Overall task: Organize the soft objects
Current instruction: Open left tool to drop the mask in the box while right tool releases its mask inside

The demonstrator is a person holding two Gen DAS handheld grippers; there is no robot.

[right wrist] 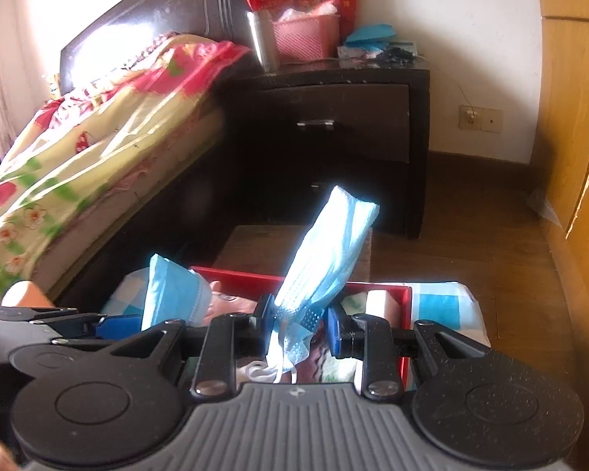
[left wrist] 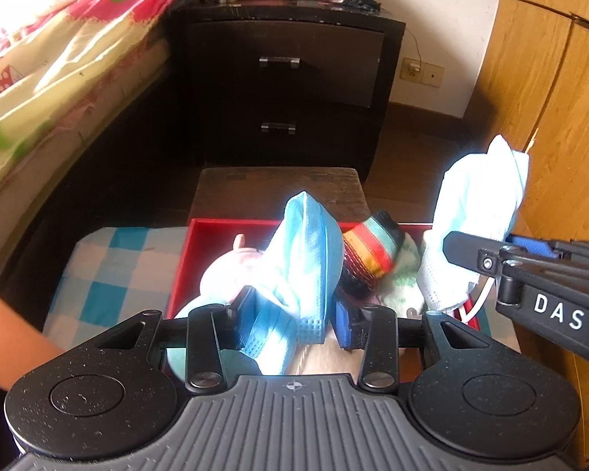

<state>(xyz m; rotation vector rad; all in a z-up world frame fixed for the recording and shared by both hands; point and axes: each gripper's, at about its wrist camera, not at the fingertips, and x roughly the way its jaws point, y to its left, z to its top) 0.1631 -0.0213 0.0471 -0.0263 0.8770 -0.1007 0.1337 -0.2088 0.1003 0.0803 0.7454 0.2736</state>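
A blue face mask [left wrist: 298, 271] is pinched in the left gripper [left wrist: 294, 314], bunched and standing up between the pads, held just above the red box [left wrist: 231, 223]. A paler, light-blue face mask [right wrist: 326, 247] is nipped in the right gripper [right wrist: 296, 324], its white ear loops [right wrist: 263, 371] dangling below the jaws; the same mask is seen from the left wrist view glowing in sunlight off to the right. So 2 masks are up, 1 per gripper, both lifted over the box. Inside the box a pink plush toy [left wrist: 224, 271], a rainbow-striped sock [left wrist: 369, 247] and a green-and-white cloth [left wrist: 402, 274] are piled. The box is set on a blue-checked cloth [left wrist: 114, 271], with a dark nightstand [left wrist: 294, 74] beyond. The step in hand is judged to be the sorting of the masks; next, a drop spot must be chosen, and each grip opened only once the mask is low.
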